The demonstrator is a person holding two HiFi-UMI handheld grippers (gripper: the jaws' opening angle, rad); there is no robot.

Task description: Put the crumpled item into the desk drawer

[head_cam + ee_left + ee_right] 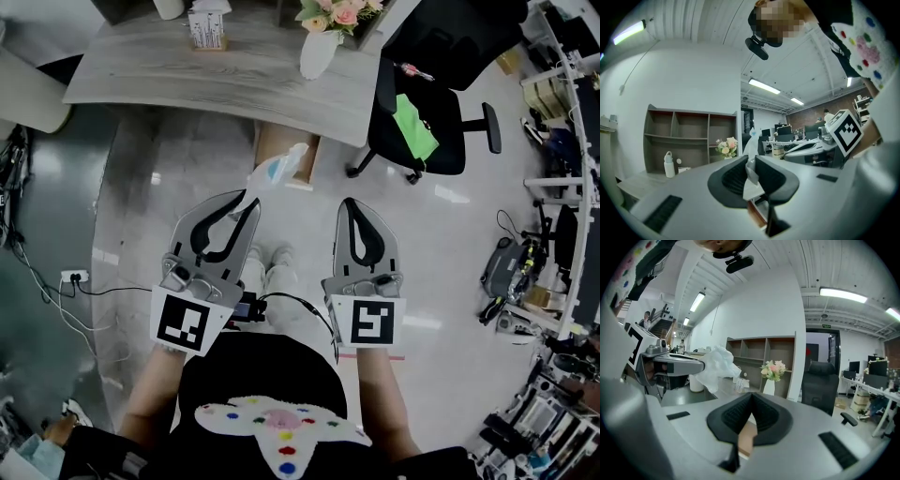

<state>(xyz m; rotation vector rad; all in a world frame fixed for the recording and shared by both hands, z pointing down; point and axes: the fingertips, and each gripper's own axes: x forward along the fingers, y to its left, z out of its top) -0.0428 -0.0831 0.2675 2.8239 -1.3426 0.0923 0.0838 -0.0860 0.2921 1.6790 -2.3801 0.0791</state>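
Observation:
The crumpled white item (pixel 277 169) sticks out ahead of my left gripper (pixel 251 201), whose jaws are shut on its lower end. In the left gripper view the item (pixel 750 147) rises as a thin white twist from between the dark pads. In the right gripper view it shows as a puffy white wad (pixel 717 367) at the left. My right gripper (pixel 349 202) is level beside the left one, shut with nothing in it, its tips meeting (pixel 751 397). A brown drawer unit (pixel 287 150) stands under the grey desk (pixel 187 70), just beyond the item.
On the desk stand a white vase of flowers (pixel 323 42) and a small box (pixel 208 28). A black office chair (pixel 417 117) with a green thing on its seat is to the right. Cables and a power strip (pixel 73 277) lie on the floor at left.

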